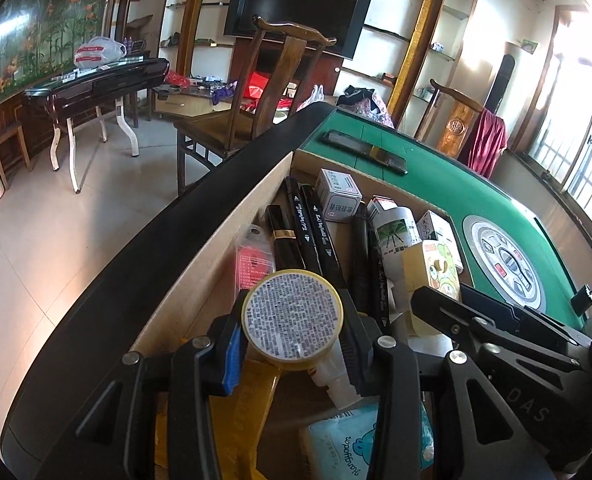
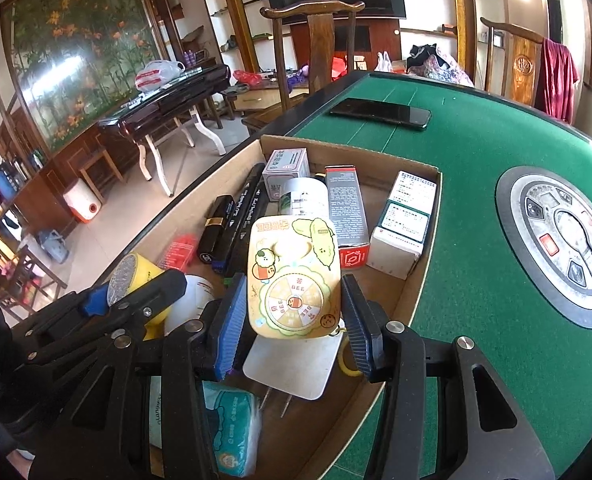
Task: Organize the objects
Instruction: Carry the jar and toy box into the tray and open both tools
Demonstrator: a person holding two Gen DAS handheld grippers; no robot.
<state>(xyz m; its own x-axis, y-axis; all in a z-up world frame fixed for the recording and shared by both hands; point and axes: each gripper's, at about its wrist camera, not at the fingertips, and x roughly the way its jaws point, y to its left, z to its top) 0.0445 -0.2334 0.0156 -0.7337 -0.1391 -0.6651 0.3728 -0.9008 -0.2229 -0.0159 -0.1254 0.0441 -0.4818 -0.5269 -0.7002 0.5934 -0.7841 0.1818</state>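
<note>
- An open brown cardboard box (image 2: 423, 216) on the green felt table (image 2: 475, 148) is crowded with black marker pens (image 1: 315, 224) and small cartons.
- Left gripper (image 1: 292, 344), angled down, clamps a yellow-lidded white bottle (image 1: 292, 316).
- Right gripper (image 2: 294, 316) seemingly pinches a cream cartoon-printed packet (image 2: 294, 276).
</note>
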